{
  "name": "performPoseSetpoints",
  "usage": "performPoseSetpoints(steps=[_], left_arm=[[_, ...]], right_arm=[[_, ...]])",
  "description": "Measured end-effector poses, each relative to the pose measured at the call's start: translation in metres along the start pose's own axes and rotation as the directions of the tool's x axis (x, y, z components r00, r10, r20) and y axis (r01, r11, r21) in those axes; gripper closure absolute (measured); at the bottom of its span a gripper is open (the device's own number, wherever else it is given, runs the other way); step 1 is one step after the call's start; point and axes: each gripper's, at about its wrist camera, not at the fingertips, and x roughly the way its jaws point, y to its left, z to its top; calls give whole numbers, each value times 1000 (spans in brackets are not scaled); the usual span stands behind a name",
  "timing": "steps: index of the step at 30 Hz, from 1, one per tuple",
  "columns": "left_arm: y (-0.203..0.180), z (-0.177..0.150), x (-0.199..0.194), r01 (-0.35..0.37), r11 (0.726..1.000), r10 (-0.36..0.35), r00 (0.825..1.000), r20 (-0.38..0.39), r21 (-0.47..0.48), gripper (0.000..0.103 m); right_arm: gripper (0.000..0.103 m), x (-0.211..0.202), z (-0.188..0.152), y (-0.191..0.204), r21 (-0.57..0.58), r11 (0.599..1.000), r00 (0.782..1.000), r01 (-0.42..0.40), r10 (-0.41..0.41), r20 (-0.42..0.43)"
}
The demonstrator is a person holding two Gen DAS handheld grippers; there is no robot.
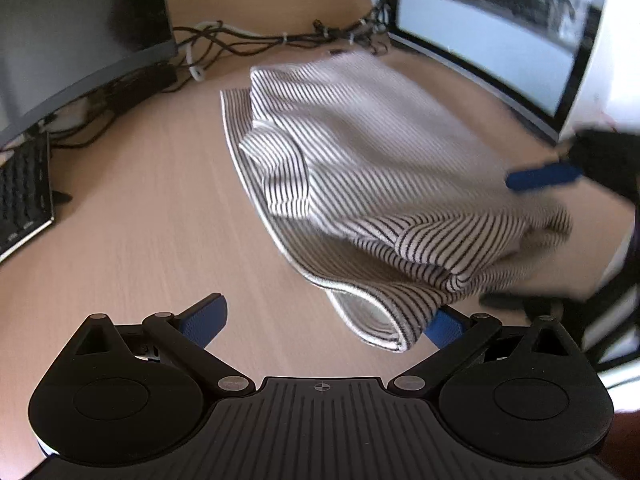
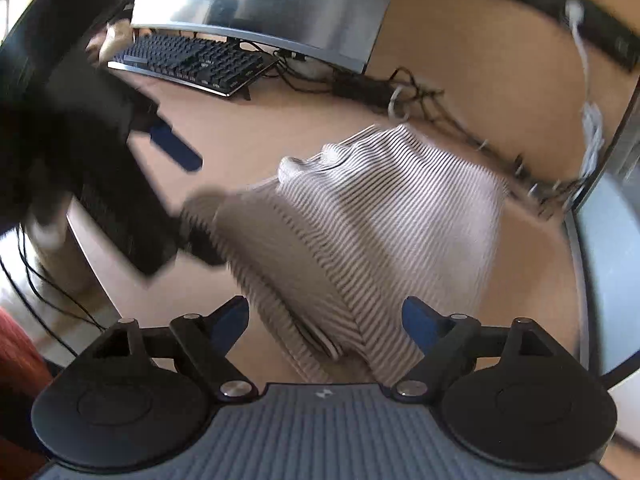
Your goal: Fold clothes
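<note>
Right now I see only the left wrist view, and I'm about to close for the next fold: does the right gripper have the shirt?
Observer: No. The right wrist view shows the right gripper with its jaws wide apart and the striped shirt's near edge lying between them.
Operator: Is my gripper clear of the fabric?
Observer: Not fully. From that side, a shirt corner drapes against the left gripper, though it is blurred.

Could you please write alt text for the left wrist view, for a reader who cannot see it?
A striped garment, partly folded, lies on a wooden desk, its near edge between the open left gripper fingers. The right gripper shows blurred at the far side; monitors and cables stand behind.
</note>
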Motion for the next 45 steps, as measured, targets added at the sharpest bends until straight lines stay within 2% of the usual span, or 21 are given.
performPoseSetpoints(steps=[3, 7, 12, 13, 15, 18, 21, 22, 26, 29, 31, 34, 36, 37, 38, 40, 43, 45], left_arm=[[10, 6, -3, 48, 995, -48, 999, 2, -82, 0], [26, 15, 0, 116, 971, -121, 993, -10, -208, 0], [27, 15, -1, 116, 971, -124, 992, -22, -210, 0], [28, 13, -2, 111, 972, -119, 993, -25, -206, 0], [31, 11, -3, 97, 976, -105, 994, -33, -195, 0], [37, 6, -9, 68, 982, -75, 997, -34, -174, 0], [39, 2, -17, 92, 988, -97, 995, -30, -124, 0], [38, 1, -18, 108, 988, -112, 993, -33, -106, 0], [26, 2, -9, 80, 997, -81, 996, -44, -21, 0], [22, 7, 3, 42, 998, -44, 998, -53, -38, 0], [22, 11, 5, 44, 997, -48, 998, -51, -67, 0], [24, 15, 5, 62, 993, -67, 997, -45, -105, 0], [28, 17, 4, 76, 986, -85, 995, -49, -151, 0], [30, 17, 4, 85, 981, -95, 994, -50, -172, 0], [32, 17, 2, 108, 977, -119, 992, -48, -182, 0], [36, 18, -2, 155, 967, -166, 985, -42, -202, 0], [49, 22, -18, 245, 948, -248, 969, 15, -202, 0], [65, 32, -18, 271, 934, -266, 963, 53, -234, 0]], right_arm=[[18, 4, -9, 4, -21, 998, 998, 62, -62, -2], [17, 13, -8, 4, 3, 994, 994, 106, -106, 9], [17, 22, 1, 7, -19, 990, 990, 138, -138, 26], [18, 22, 2, 7, -15, 992, 992, 124, -124, 18], [21, 24, 7, -5, 80, 995, 999, 52, -50, -19], [21, 29, 9, -35, 304, 952, 997, -28, 46, -53], [21, 30, 11, -48, 366, 929, 994, -63, 91, -60], [21, 31, 12, -47, 356, 933, 994, -62, 91, -64], [21, 29, 14, -31, 247, 969, 996, -24, 44, -77], [21, 22, 11, -2, 53, 997, 997, 61, -58, -52], [21, 17, 5, 19, -98, 987, 992, 126, -127, -1], [21, 19, -2, 36, -249, 944, 976, 216, -201, 81], [33, 25, 0, 34, -294, 930, 975, 221, -203, 91], [54, 28, 1, 34, -316, 922, 975, 223, -203, 95], [66, 23, 2, 31, -323, 923, 978, 210, -195, 79], [72, 13, 5, 26, -335, 924, 983, 183, -178, 46], [76, -1, 10, 19, -352, 925, 988, 143, -154, -3], [77, -11, 13, 14, -362, 925, 990, 116, -138, -36]])
